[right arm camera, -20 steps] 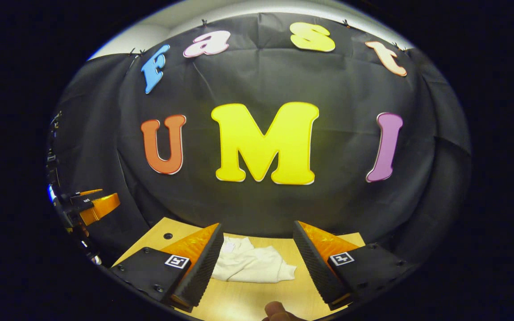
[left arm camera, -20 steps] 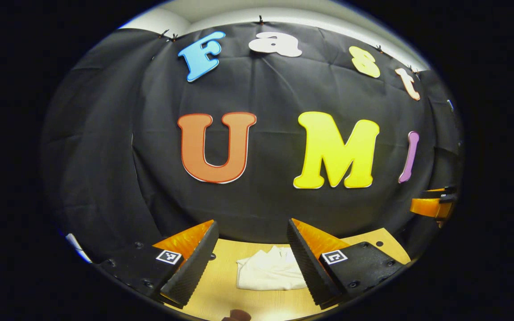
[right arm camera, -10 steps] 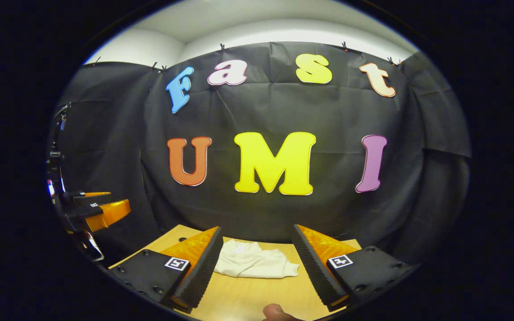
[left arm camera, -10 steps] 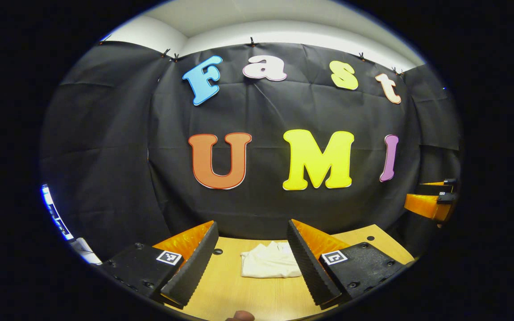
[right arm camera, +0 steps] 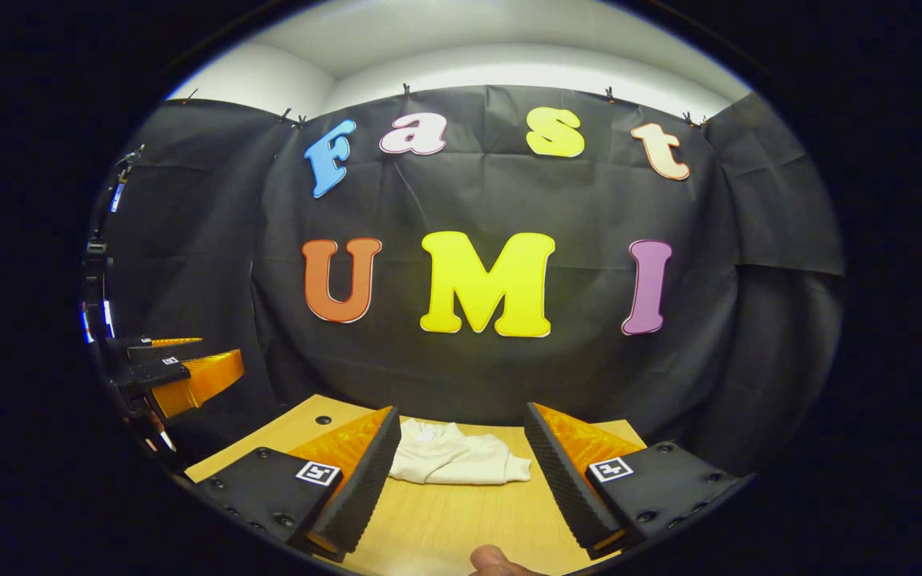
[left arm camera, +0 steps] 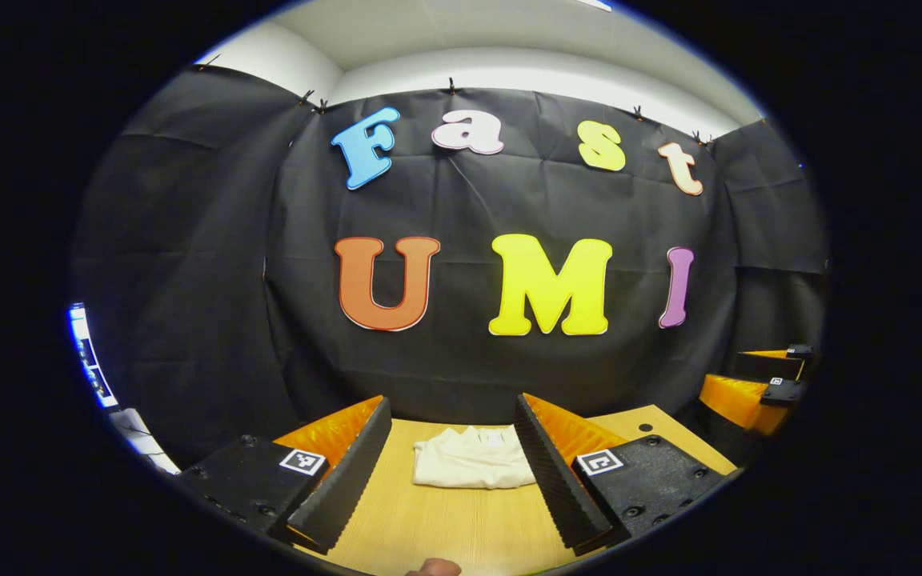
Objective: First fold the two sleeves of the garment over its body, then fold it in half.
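Both tools, left (left arm camera: 449,472) and right (right arm camera: 461,476), have drawn back from the folded garment (left arm camera: 469,467), jaws spread wide, empty.

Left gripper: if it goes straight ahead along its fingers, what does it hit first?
Probably the folded white garment on the wooden table. It lies between and beyond the open fingers of the left gripper, with bare tabletop before it. If the gripper travels level above the table, the black cloth wall comes first; depth is unclear.
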